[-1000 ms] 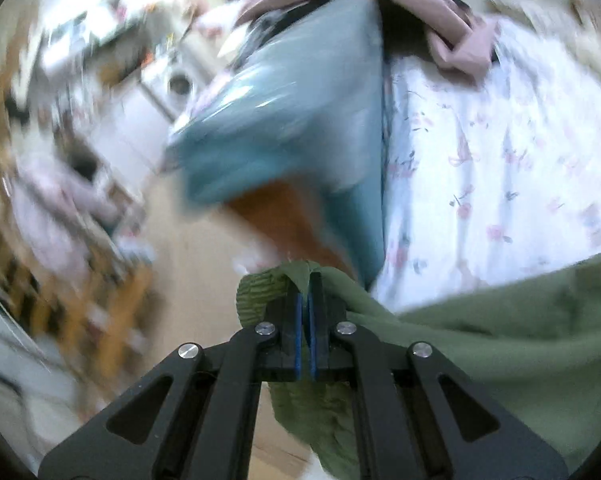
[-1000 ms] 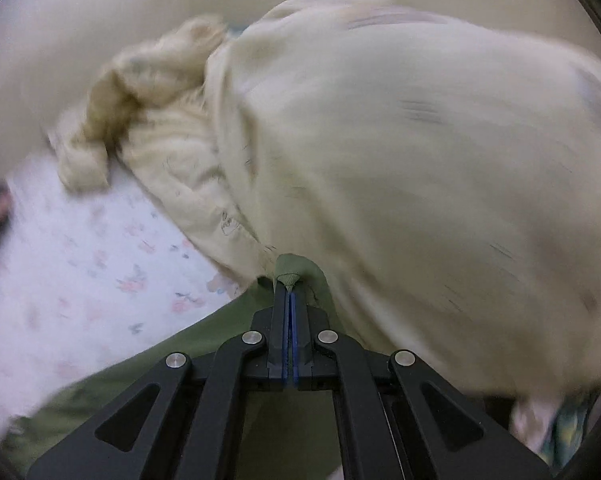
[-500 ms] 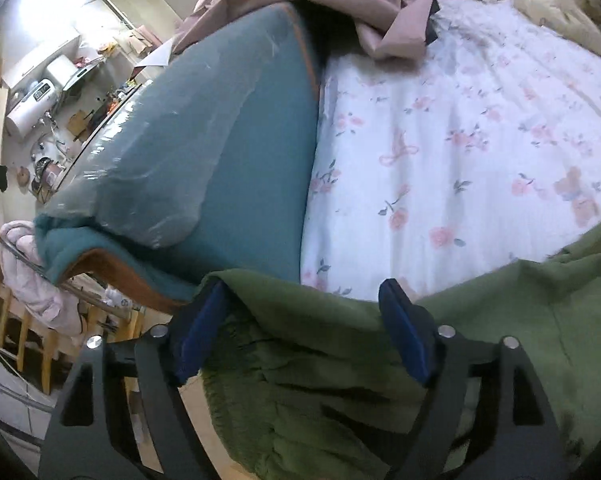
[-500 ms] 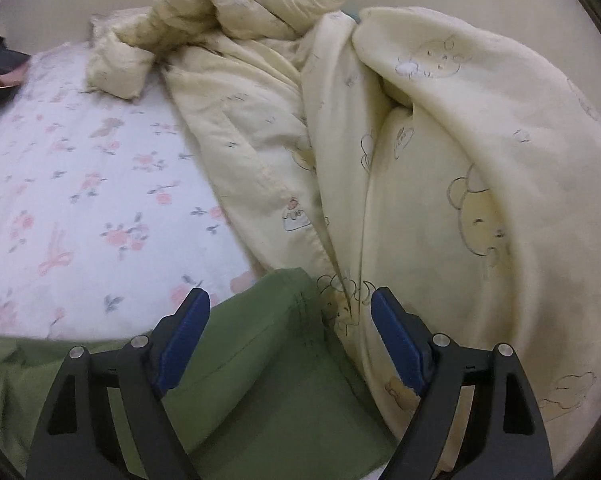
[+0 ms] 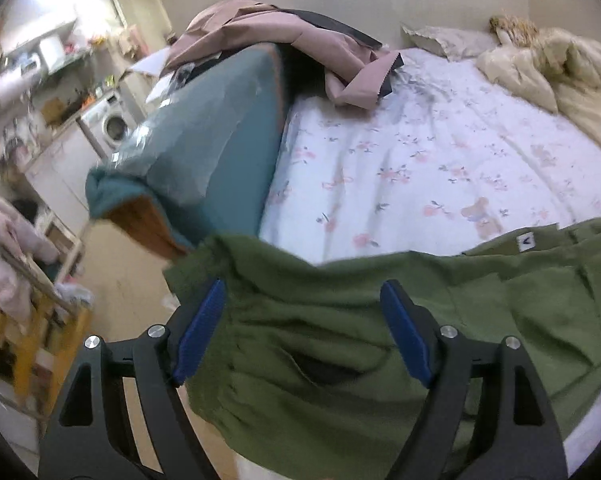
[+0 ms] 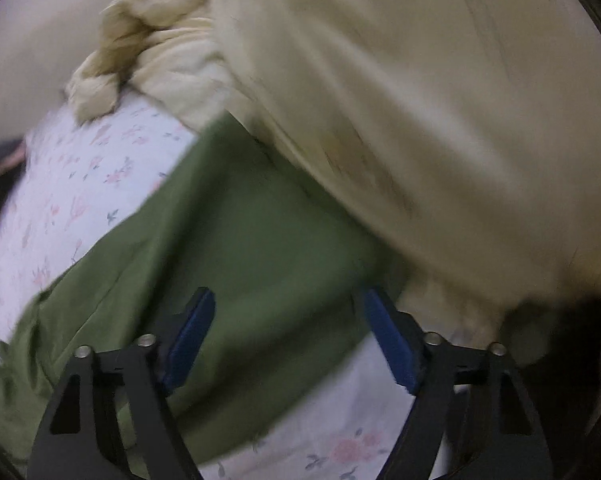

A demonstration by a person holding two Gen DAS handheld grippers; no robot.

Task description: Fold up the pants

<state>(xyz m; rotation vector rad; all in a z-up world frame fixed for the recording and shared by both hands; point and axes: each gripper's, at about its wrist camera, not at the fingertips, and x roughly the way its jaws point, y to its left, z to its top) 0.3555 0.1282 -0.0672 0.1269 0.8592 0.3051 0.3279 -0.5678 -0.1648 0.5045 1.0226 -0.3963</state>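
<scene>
A: Listing item one: green pants (image 5: 380, 320) lie spread across the floral bedsheet (image 5: 420, 160), waistband end hanging off the bed's edge. Left gripper (image 5: 306, 330) fingers stand apart, nothing clamped. Right gripper (image 6: 288, 332) fingers are also apart, though they have just been narrowing over the leg end, with only loose cloth beneath them.

B: Risks?

A: The overhanging waistband may slide floorward, dragged by its own weight. The cream duvet (image 6: 420, 120), touching the leg end, may snag in a fold.

B: Unclear?

A: The right view is blurred; the hem edge is indistinct, and the pants' middle is seen in neither view.
</scene>
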